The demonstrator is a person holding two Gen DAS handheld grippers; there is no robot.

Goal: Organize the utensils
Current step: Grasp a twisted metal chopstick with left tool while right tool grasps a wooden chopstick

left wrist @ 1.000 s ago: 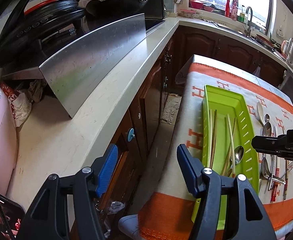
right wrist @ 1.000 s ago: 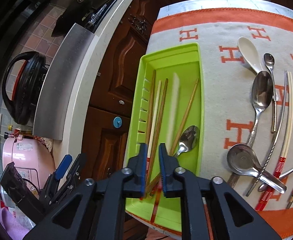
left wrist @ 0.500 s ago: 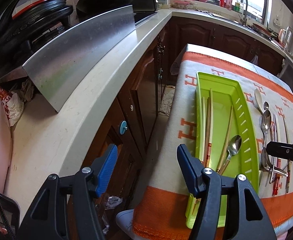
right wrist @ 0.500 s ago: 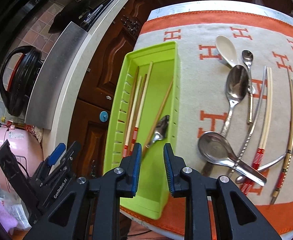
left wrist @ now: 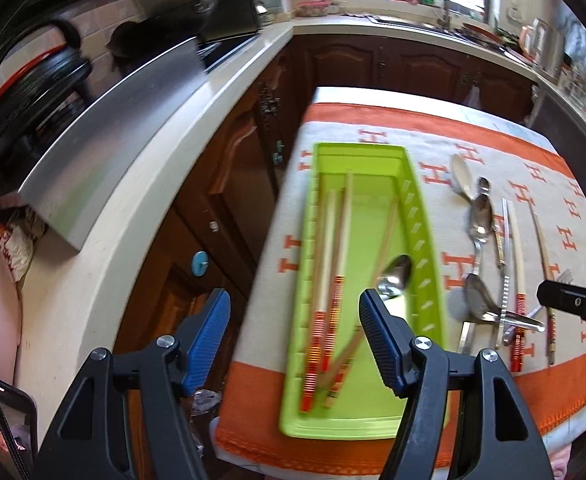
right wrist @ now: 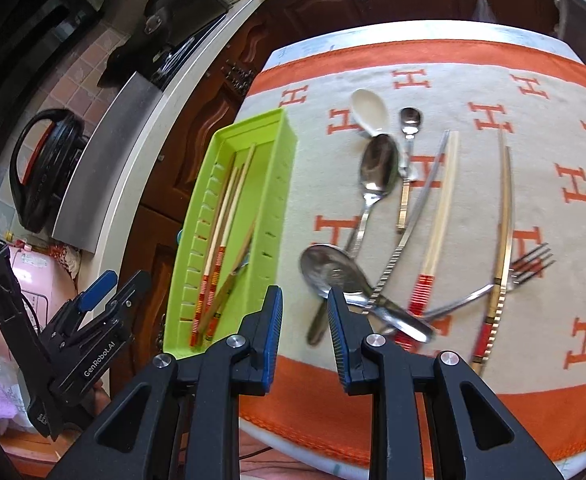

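Steel and wood lie tangled just ahead of the right gripper (right wrist: 304, 312), whose jaws stand partly apart and empty over the ladle-like spoon (right wrist: 329, 270). Its handle runs under a twisted metal chopstick (right wrist: 409, 236) and a fork (right wrist: 525, 266), so a careless pinch could likely drag neighbours or flip one off the cloth. Left of those jaws sits the green tray (right wrist: 281, 184), already holding chopsticks. The left gripper (left wrist: 293, 332) hangs wide apart, empty, above the tray's near end

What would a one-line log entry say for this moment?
left claw: open, empty | right claw: open, empty | green tray: chopsticks, spoon | cloth: utensils remain
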